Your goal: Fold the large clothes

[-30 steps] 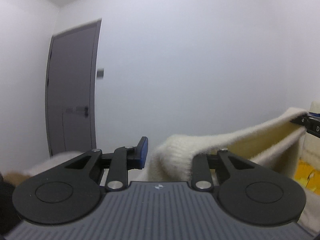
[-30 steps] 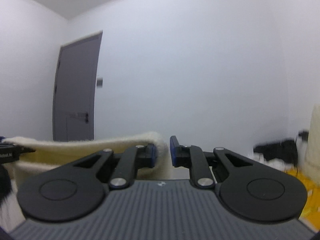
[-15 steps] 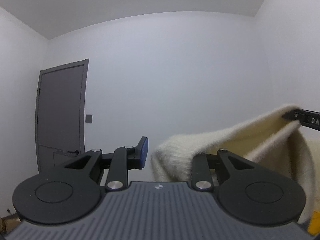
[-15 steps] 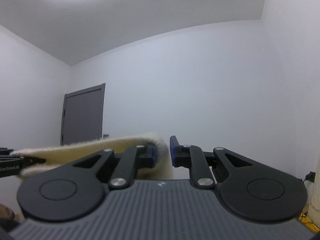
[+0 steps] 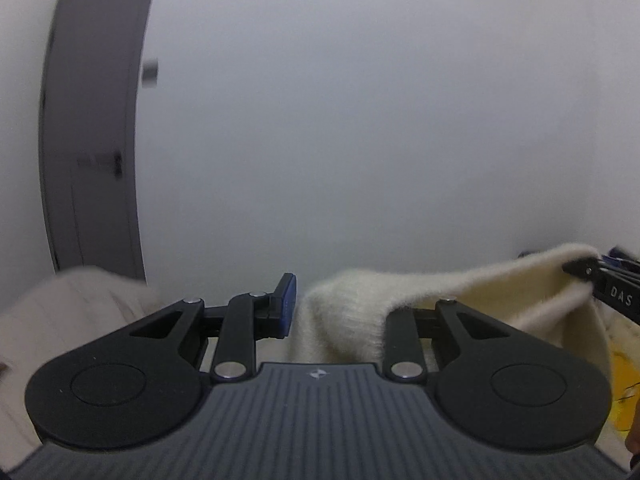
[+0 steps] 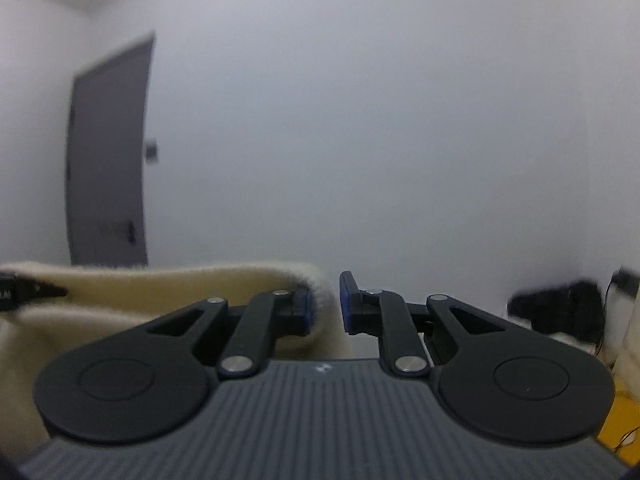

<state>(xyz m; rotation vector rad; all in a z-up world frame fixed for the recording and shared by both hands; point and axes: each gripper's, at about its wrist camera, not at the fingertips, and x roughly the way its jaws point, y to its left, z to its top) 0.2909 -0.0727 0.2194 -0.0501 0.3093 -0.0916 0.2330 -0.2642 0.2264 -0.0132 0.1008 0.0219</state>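
A cream fuzzy garment [image 5: 500, 288] hangs stretched between my two grippers, held up in the air. In the left wrist view my left gripper [image 5: 338, 308] is shut on a thick bunch of it. The fabric covers the right finger, and the blue left pad [image 5: 286, 306] shows beside it. The right gripper's tip [image 5: 592, 272] pinches the far end at the right edge. In the right wrist view my right gripper [image 6: 325, 304] is shut on the garment's edge [image 6: 160, 284], which runs left to the left gripper's tip [image 6: 28, 290].
A grey door [image 5: 92, 140] stands in the white wall at the left, with a small switch [image 5: 150, 70] beside it. Pale fabric [image 5: 60, 304] lies low at the left. Something yellow [image 5: 624, 380] sits low right. Dark items [image 6: 560, 308] rest by the right wall.
Half a second ago both views tipped up toward the ceiling; now they have dropped back level and swung, blurring the door. The garment stays stretched between the two grippers.
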